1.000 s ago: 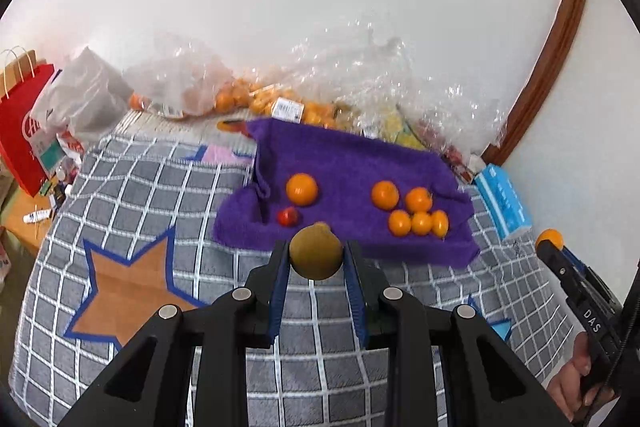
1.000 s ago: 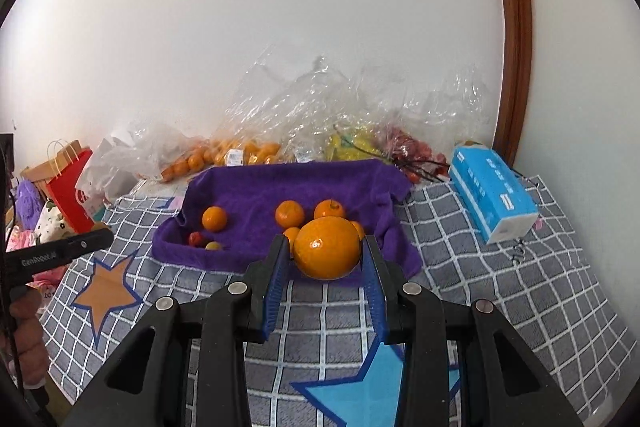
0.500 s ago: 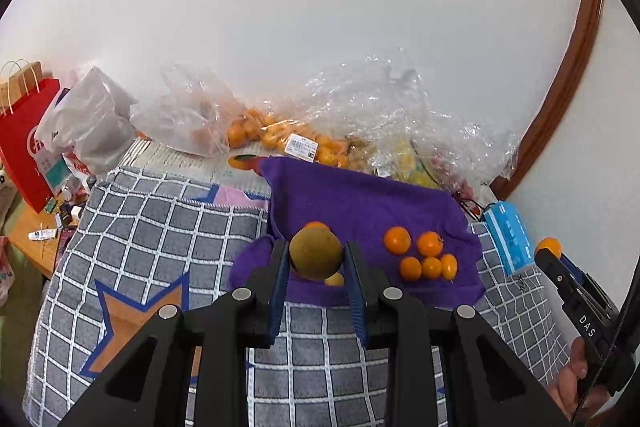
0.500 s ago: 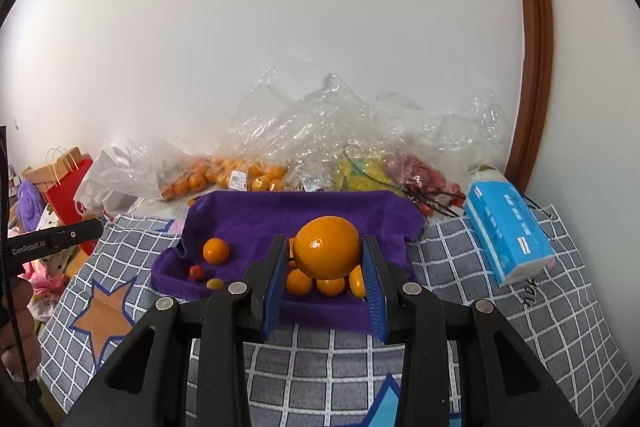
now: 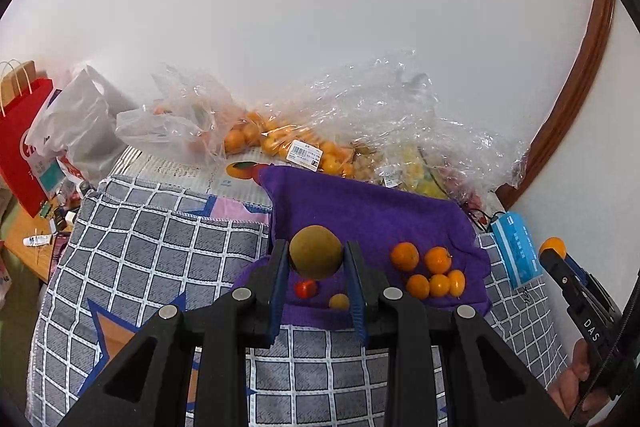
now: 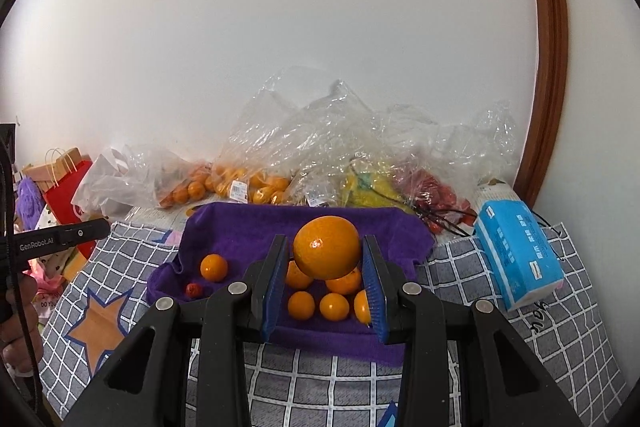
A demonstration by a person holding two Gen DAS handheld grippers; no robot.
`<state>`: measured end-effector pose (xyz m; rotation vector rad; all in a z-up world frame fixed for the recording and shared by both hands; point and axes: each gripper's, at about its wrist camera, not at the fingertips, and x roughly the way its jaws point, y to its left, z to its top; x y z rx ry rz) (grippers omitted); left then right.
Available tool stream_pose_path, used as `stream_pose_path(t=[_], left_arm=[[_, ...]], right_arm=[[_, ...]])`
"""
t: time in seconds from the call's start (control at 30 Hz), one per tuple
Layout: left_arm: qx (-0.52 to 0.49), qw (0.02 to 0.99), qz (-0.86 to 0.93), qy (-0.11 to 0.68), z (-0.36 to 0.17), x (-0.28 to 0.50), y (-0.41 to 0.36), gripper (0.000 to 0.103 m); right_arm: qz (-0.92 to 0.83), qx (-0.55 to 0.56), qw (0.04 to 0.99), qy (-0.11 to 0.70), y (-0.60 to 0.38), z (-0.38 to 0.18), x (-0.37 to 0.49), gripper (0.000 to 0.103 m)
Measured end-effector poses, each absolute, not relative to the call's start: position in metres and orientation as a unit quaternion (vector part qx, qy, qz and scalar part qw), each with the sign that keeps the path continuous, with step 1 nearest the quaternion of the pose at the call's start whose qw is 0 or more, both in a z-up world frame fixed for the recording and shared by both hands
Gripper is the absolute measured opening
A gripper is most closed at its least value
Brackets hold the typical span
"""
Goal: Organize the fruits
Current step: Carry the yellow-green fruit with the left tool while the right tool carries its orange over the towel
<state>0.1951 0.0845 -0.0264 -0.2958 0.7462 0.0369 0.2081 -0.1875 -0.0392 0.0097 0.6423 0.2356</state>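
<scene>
Above the purple towel (image 5: 372,211), the left tool (image 5: 316,263) is clamped on a brownish-green round fruit (image 5: 316,251), held clear of the cloth; the right tool (image 6: 326,259) is clamped on a large orange (image 6: 327,247). On the towel lie a cluster of small oranges (image 5: 430,269), a lone small orange (image 6: 214,267) and a small red fruit (image 5: 306,288). Bagged fruit (image 5: 280,143) lines the wall; a blue tissue pack (image 6: 518,253) rests on the checked blanket (image 5: 160,239).

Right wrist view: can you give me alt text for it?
The right gripper holds a large orange between its blue fingers above a purple towel with smaller oranges. Plastic fruit bags line the wall; a blue tissue pack lies right.
</scene>
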Motion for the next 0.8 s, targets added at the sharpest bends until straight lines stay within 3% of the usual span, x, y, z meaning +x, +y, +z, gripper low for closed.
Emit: stream_pose_path(t=[0.8], left_arm=[[-0.130,0.915,0.002,0.382,-0.039,0.240,0.075,0.026]], right_arm=[[0.118,0.004,0.939,0.323,-0.183,-0.055,0.246,0.036]])
